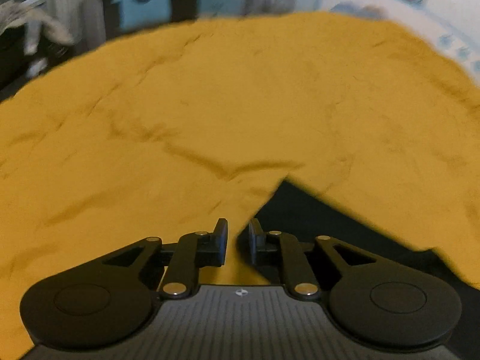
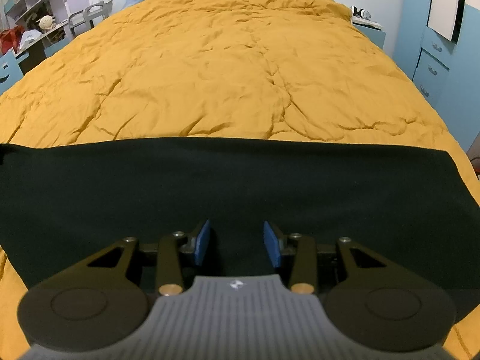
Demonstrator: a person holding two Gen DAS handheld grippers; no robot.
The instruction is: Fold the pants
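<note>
The black pants [image 2: 240, 180] lie flat as a wide dark band across the near end of the yellow bed cover [image 2: 240, 60]. My right gripper [image 2: 237, 241] hovers over their near part, its blue pads [image 2: 201, 244] apart with only the flat cloth below them. In the blurred left wrist view one corner of the pants [image 1: 315, 225] points up from the lower right over the cover [image 1: 210, 105]. My left gripper [image 1: 237, 240] sits at that corner's left edge. Its black fingers [image 1: 220, 240] stand a narrow gap apart, and yellow cover shows through the gap.
Blue drawers and a wardrobe [image 2: 432, 69] stand along the bed's right side, with a nightstand [image 2: 369, 27] at the far right corner. Shelves and a cluttered desk [image 2: 30, 30] line the left. A blue chair back with a face [image 1: 144, 3] stands beyond the bed's edge.
</note>
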